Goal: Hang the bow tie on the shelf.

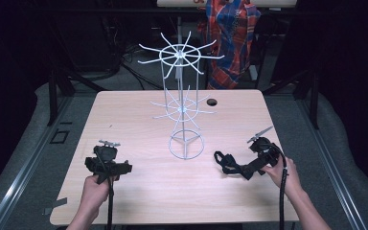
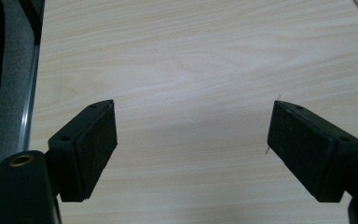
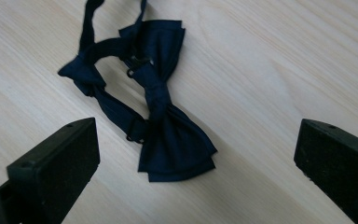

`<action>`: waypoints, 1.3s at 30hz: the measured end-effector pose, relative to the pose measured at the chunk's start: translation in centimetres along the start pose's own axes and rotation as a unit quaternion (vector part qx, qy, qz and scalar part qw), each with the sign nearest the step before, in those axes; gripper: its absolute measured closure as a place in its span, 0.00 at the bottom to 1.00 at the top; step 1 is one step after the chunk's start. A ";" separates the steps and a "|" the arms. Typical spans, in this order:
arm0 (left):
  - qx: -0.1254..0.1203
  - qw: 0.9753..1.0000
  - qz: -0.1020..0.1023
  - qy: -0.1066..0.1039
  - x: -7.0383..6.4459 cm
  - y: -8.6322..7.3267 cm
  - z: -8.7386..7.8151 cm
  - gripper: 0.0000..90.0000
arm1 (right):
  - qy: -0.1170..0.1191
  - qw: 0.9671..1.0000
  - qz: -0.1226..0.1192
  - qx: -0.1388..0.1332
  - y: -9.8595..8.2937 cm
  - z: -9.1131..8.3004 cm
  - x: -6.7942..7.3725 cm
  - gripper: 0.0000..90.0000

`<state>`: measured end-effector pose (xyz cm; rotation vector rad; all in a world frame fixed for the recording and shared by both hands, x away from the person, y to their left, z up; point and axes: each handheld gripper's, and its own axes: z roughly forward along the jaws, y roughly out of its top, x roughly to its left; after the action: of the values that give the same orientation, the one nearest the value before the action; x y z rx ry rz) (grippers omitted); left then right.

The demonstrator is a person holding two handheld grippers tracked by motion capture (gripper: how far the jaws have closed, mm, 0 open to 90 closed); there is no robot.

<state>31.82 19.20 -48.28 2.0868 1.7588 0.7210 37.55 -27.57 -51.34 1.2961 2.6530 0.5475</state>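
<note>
Bow tie (image 3: 168, 116) lies flat near the table's (image 1: 139, 191) right edge, below the wire rack (image 1: 184, 103). Your right gripper (image 3: 196, 158) gapes wide over it; left gripper (image 2: 191, 144) wide, empty. Pinch the knot, not the strap.

No readable text, label, brand, number or sign is showing anywhere in these views
</note>
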 end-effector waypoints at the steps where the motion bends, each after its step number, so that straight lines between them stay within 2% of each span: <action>1: 0.000 1.000 0.000 0.000 0.0 0.0 0.0 0.18 | 0.001 1.000 0.003 -0.005 0.1 0.2 0.2 0.00; 3: 0.001 1.000 0.000 0.001 0.0 0.0 0.0 0.18 | 0.003 1.000 -0.006 0.006 0.5 0.6 0.5 0.01; 9: 0.000 1.000 0.001 0.000 0.0 0.0 0.0 0.18 | 0.002 1.000 -0.010 0.002 1.2 1.4 0.9 0.10; 10: 0.000 1.000 0.001 0.000 0.0 0.0 0.0 0.18 | 0.000 1.000 -0.012 0.005 1.3 1.4 0.9 0.15; 11: 0.001 1.000 0.002 0.000 0.0 0.0 0.0 0.18 | 0.002 1.000 -0.014 0.007 1.3 1.4 0.8 0.16; 12: 0.001 1.000 0.002 0.001 0.0 0.0 0.0 0.18 | 0.004 1.000 -0.004 -0.002 1.2 1.6 0.8 0.16; 13: 0.002 1.000 0.003 0.001 0.0 0.0 0.0 0.18 | 0.003 1.000 -0.006 0.005 1.3 1.5 0.6 0.17; 17: 0.002 1.000 0.003 0.001 -0.1 0.0 0.0 0.18 | 0.006 1.000 0.001 0.002 1.4 1.9 0.2 0.26; 18: 0.002 1.000 0.003 0.001 -0.1 0.0 0.0 0.18 | 0.006 1.000 0.011 -0.008 1.4 2.2 0.3 0.30; 19: 0.002 1.000 0.003 0.002 0.0 0.0 0.0 0.18 | 0.006 1.000 0.004 0.003 1.5 2.2 0.2 0.32; 20: 0.001 1.000 0.002 0.003 0.0 0.0 0.1 0.18 | 0.000 1.000 0.003 0.004 1.6 2.3 0.2 0.33; 21: 0.001 1.000 0.003 0.003 0.0 0.0 0.1 0.18 | 0.005 1.000 0.006 -0.002 1.6 2.5 0.4 0.35; 23: 0.001 1.000 0.002 0.003 0.0 0.0 0.1 0.18 | 0.000 1.000 -0.003 0.009 1.8 2.6 0.4 0.41; 24: 0.000 1.000 0.002 0.003 0.0 0.0 0.1 0.18 | 0.004 1.000 0.002 0.005 1.8 2.7 0.6 0.42; 25: 0.001 1.000 0.003 0.002 0.0 0.0 0.0 0.18 | -0.001 1.000 -0.008 0.011 1.9 2.7 0.7 0.45; 28: 0.001 1.000 0.003 0.002 0.0 0.0 0.0 0.18 | 0.001 1.000 -0.008 0.009 1.9 3.1 1.1 0.50; 33: 0.001 1.000 0.002 0.002 0.0 0.0 0.0 0.18 | -0.002 0.999 -0.026 0.034 2.0 3.3 1.5 0.54; 36: 0.001 1.000 0.001 0.002 0.0 0.0 0.0 0.18 | -0.004 0.999 -0.033 0.036 2.0 3.6 1.8 0.58; 37: 0.001 1.000 0.001 0.003 0.0 0.0 0.0 0.18 | -0.006 0.999 -0.037 0.037 2.0 3.8 2.0 0.63; 39: 0.002 1.000 0.002 0.004 0.0 0.0 0.0 0.18 | -0.005 0.998 -0.039 0.041 2.0 3.8 2.0 0.64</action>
<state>31.78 19.19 -48.31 2.0923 1.7630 0.7292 38.79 -23.87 -53.98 1.2063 2.7307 0.4242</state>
